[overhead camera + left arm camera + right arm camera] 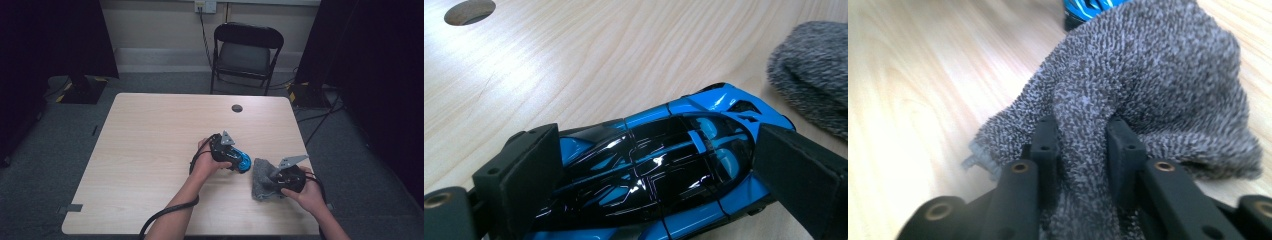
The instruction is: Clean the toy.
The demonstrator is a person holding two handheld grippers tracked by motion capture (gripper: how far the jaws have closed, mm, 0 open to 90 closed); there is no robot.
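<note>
In the high view, a pale wooden worktop [150, 150] stands on grey carpet, with a round cable hole [237, 108] near its far edge. A black folding chair [246, 52] stands beyond it against the wall. The person's forearms come in from the bottom. The left gripper [235, 161] rests over a blue toy car [243, 161] right of the worktop's middle. The right gripper [272, 181] sits at a crumpled grey cloth [262, 179] just right of the car, near the worktop's right edge. Car and cloth lie close together; whether they touch cannot be told from here.

In the left gripper view, the two black jaws stand on either side of the blue toy car [664, 170], which lies on the wood with its glossy black canopy facing up. The padded faces sit against the car's two ends, gripping it. The grey cloth [814, 85] shows at the right edge, near the car's far end but apart from it. The cable hole [469, 11] shows at top left.

In the right gripper view, the jaws pinch a raised fold of the grey cloth [1158, 80], which bunches between them and drapes onto the worktop beyond. A blue and black part of the car [1093, 7] peeks over the cloth's far edge.
</note>
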